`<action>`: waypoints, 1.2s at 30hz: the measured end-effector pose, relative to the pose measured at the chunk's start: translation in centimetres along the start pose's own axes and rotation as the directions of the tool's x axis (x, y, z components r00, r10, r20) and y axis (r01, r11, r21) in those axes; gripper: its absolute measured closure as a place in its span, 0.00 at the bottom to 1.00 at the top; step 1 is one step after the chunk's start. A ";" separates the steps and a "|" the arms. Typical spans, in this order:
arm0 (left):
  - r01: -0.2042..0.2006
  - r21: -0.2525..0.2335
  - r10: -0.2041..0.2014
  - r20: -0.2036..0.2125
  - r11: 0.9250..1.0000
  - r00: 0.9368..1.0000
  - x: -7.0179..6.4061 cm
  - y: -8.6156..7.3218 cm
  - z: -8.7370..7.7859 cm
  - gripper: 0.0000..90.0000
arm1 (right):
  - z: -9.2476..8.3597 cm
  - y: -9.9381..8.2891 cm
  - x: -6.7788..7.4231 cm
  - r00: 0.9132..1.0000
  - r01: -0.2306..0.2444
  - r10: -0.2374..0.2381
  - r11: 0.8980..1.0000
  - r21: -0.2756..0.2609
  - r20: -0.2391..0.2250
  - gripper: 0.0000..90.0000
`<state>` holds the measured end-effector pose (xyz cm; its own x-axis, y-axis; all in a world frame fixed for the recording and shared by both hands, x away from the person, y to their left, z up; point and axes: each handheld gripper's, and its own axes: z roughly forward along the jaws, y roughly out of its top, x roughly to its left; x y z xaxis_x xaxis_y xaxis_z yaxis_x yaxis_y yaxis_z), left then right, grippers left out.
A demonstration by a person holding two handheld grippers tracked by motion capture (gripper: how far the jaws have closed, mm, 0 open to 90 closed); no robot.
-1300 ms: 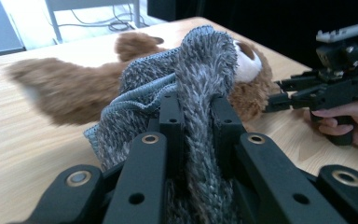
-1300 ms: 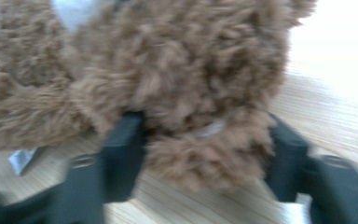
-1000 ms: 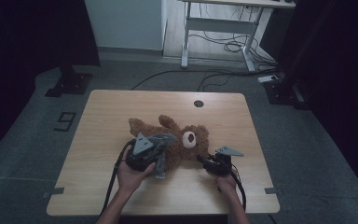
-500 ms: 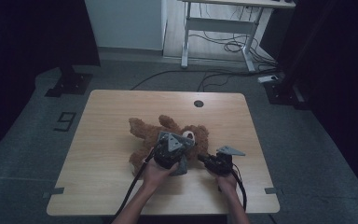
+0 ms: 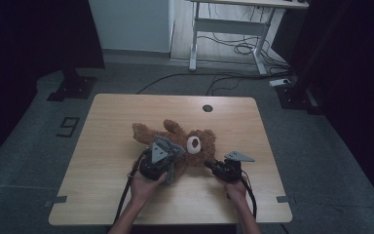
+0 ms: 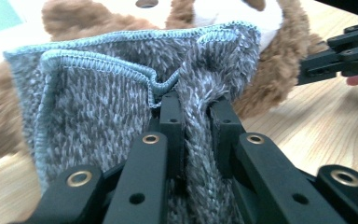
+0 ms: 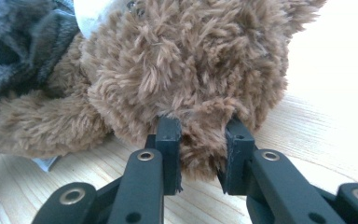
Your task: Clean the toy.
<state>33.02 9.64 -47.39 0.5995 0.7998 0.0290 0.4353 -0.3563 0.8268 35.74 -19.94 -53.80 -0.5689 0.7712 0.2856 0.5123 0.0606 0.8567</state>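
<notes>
A brown teddy bear [image 5: 173,130] lies on its back on the wooden table [image 5: 112,126], its white muzzle facing up. My left gripper [image 5: 169,155] is shut on a fold of grey knitted cloth [image 6: 98,84] with a pale blue hem, held over the bear's belly. The cloth [image 5: 174,166] hangs down in front of the bear [image 6: 279,60]. My right gripper [image 5: 208,165] comes in from the right. In the right gripper view, the right gripper [image 7: 200,128] is shut on a tuft of fur at the edge of the bear's head [image 7: 191,60], low on the tabletop.
The table has a round cable hole [image 5: 207,108] near its far edge. Behind it stand a white desk frame [image 5: 224,34] and loose cables [image 5: 233,48] on the floor. Dark stands flank the table left and right.
The left gripper carried the grey cloth right over the bear, then came back left and lower. The right gripper has stayed at the bear's head.
</notes>
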 end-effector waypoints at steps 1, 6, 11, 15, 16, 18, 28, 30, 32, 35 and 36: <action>0.000 0.000 0.000 0.000 1.000 1.000 0.0 0.0 0.0 0.87 | 0.0 0.0 0.0 1.000 0.004 -0.004 1.000 0.001 0.000 0.81; 0.016 -0.015 -0.017 -0.042 1.000 0.999 1.0 -1.4 -1.3 0.87 | 0.0 0.0 0.2 1.000 0.012 -0.012 1.000 0.004 0.007 0.81; 0.062 0.007 -0.061 -0.077 0.998 0.995 2.9 -3.5 -2.5 0.87 | 0.0 -0.1 0.1 1.000 0.008 -0.008 1.000 0.017 0.011 0.81; 0.093 0.011 -0.092 -0.072 0.996 0.993 3.7 -4.4 -2.6 0.87 | 0.0 -0.2 0.1 1.000 0.006 -0.006 1.000 0.016 0.009 0.82; 0.095 0.013 -0.094 -0.074 0.995 0.993 4.1 -4.8 -2.5 0.87 | 0.0 -0.2 0.2 1.000 0.007 -0.007 1.000 0.016 0.008 0.82; 0.099 0.011 -0.098 -0.074 0.995 0.992 4.2 -4.9 -2.4 0.87 | 0.0 -0.2 0.2 1.000 0.010 -0.010 1.000 0.019 0.008 0.82; 0.125 -0.006 -0.125 -0.106 0.992 0.987 4.9 -5.2 -3.7 0.87 | -0.1 -0.3 0.2 1.000 0.007 -0.008 1.000 0.028 0.008 0.82; 0.128 -0.030 -0.130 -0.085 0.991 0.988 4.7 -4.8 -4.3 0.87 | -0.1 -0.3 0.2 1.000 0.005 -0.005 1.000 0.029 0.008 0.82; 0.117 -0.045 -0.120 -0.069 0.992 0.990 4.4 -4.0 -4.8 0.87 | 0.0 -0.3 0.1 1.000 -0.004 0.003 1.000 0.028 0.008 0.82; 0.068 -0.084 -0.071 -0.040 0.994 0.997 2.8 -1.3 -5.1 0.88 | -0.1 -0.2 0.0 0.999 -0.038 0.038 0.999 0.025 -0.007 0.82; 0.068 -0.084 -0.071 -0.040 0.994 0.997 2.8 -1.3 -5.1 0.88 | -0.1 -0.2 0.0 0.999 -0.038 0.038 0.999 0.025 -0.007 0.82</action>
<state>30.76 14.83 -45.55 0.5399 0.8417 -0.0076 0.4168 -0.2595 0.8712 35.56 -20.02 -53.98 -0.5537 0.7684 0.3209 0.5493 0.0473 0.8343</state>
